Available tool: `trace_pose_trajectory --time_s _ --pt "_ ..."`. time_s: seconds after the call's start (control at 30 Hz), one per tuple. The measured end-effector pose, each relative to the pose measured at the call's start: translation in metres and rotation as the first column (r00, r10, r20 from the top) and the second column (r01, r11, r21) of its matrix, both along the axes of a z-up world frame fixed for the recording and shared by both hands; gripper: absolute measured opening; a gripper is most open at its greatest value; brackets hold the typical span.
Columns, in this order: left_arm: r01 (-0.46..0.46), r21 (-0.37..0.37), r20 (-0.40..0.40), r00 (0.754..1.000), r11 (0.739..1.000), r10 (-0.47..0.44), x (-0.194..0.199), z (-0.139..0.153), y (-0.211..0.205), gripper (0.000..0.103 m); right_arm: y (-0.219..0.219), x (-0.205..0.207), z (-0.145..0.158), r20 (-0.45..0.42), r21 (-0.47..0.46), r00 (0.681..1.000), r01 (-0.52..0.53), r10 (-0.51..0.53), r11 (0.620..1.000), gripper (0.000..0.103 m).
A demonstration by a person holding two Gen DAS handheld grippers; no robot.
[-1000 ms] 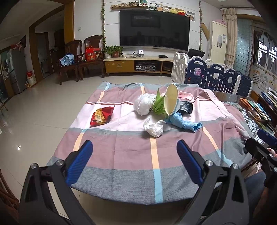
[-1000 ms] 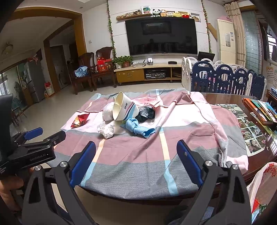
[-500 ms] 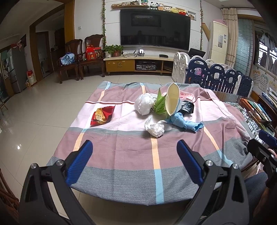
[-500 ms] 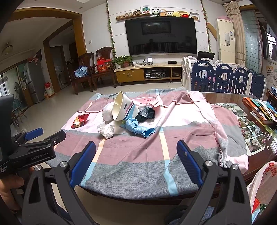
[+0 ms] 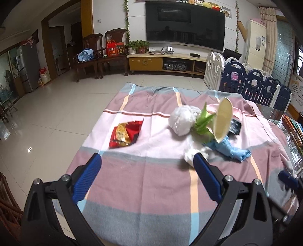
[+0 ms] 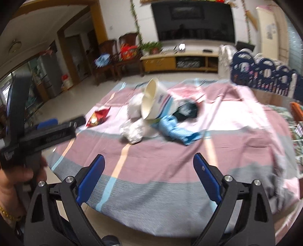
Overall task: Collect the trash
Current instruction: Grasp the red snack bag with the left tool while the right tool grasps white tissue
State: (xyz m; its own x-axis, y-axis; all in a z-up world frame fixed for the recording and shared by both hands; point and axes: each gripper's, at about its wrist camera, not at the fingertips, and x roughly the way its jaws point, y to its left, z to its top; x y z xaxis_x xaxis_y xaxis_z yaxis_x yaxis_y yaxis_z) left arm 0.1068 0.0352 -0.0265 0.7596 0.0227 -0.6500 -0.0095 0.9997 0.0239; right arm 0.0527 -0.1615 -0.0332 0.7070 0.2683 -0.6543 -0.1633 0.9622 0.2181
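- A big black TV (image 5: 185, 26) hangs on the white wall at the top of the frame.
- Soft toys (image 5: 198, 2) sit on a shelf above it.
- A long yellow TV stand (image 5: 162, 61) stands below, with a potted plant (image 5: 139, 46) on its left end.
- Two dark wooden chairs (image 5: 102, 54) are in the upper left.
- The floor (image 5: 47, 117) is shiny pale tile.
- A blue and white baby fence (image 5: 251, 85) is on the right.
- A striped cloth (image 5: 151, 181) covers the counter.

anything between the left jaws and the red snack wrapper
Nothing: in the left wrist view only bare striped tablecloth lies between the open left gripper and the red snack wrapper.
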Motion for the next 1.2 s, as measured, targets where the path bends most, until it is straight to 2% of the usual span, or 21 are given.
trace_pose_trajectory --time_s 0.13,0.3,0.47,0.5,0.57,0.63,0.7,0.73,0.8,0.87,0.93,1.03,1.13,1.2 --pt "-0.023 -0.015 -0.018 1.000 1.000 0.022 0.040 -0.008 0.013 0.095 0.008 0.025 -0.010 -0.044 0.013 0.999 -0.026 0.027 1.000 0.092" --pt "-0.054 -0.037 -0.097 0.994 0.998 0.050 0.092 -0.030 0.031 0.085 0.019 0.048 -0.022 -0.101 0.029 0.994 -0.044 0.047 0.999 0.092" --pt "-0.070 -0.037 -0.157 0.986 0.997 0.063 0.128 -0.052 0.043 0.083 0.034 0.077 -0.030 -0.122 0.011 0.990 -0.070 0.071 0.997 0.092" --pt "-0.070 -0.041 -0.173 0.983 0.997 0.062 0.133 -0.057 0.045 0.079 0.037 0.084 -0.033 -0.127 0.008 0.989 -0.074 0.075 0.997 0.091" --pt "-0.054 -0.032 -0.216 0.975 0.998 0.046 0.143 -0.067 0.045 0.065 0.046 0.099 -0.039 -0.139 -0.004 0.986 -0.095 0.094 0.995 0.085" --pt "-0.036 -0.030 -0.256 0.966 0.999 0.028 0.149 -0.077 0.045 0.044 0.054 0.114 -0.046 -0.153 -0.017 0.982 -0.113 0.110 0.993 0.081" --pt "-0.028 -0.042 -0.282 0.959 0.999 0.015 0.152 -0.083 0.048 0.031 0.061 0.126 -0.053 -0.171 -0.022 0.979 -0.119 0.114 0.993 0.077" --pt "-0.028 -0.051 -0.283 0.959 0.998 0.012 0.152 -0.084 0.049 0.030 0.064 0.132 -0.057 -0.186 -0.017 0.975 -0.125 0.120 0.992 0.075" --pt "-0.022 -0.056 -0.268 0.963 0.998 0.006 0.151 -0.082 0.050 0.027 0.070 0.140 -0.061 -0.201 -0.019 0.971 -0.134 0.128 0.991 0.072" --pt "-0.018 -0.058 -0.221 0.975 0.998 0.005 0.146 -0.073 0.053 0.022 0.077 0.145 -0.066 -0.211 -0.040 0.969 -0.142 0.131 0.989 0.067" --pt "-0.014 -0.075 -0.166 0.986 0.997 0.002 0.139 -0.058 0.057 0.014 0.080 0.151 -0.071 -0.227 -0.046 0.964 -0.155 0.141 0.987 0.048" --pt "-0.013 -0.109 -0.045 0.999 0.994 0.008 0.120 -0.024 0.063 0.014 0.082 0.148 -0.071 -0.225 -0.052 0.962 -0.167 0.151 0.985 0.029" --pt "0.000 -0.149 0.075 0.997 0.989 0.011 0.090 0.008 0.068 0.014 0.077 0.141 -0.062 -0.206 -0.044 0.966 -0.167 0.155 0.985 0.027" --pt "0.012 -0.164 0.133 0.991 0.986 0.010 0.068 0.023 0.066 0.014 0.064 0.131 -0.050 -0.185 -0.007 0.971 -0.155 0.151 0.988 0.026"
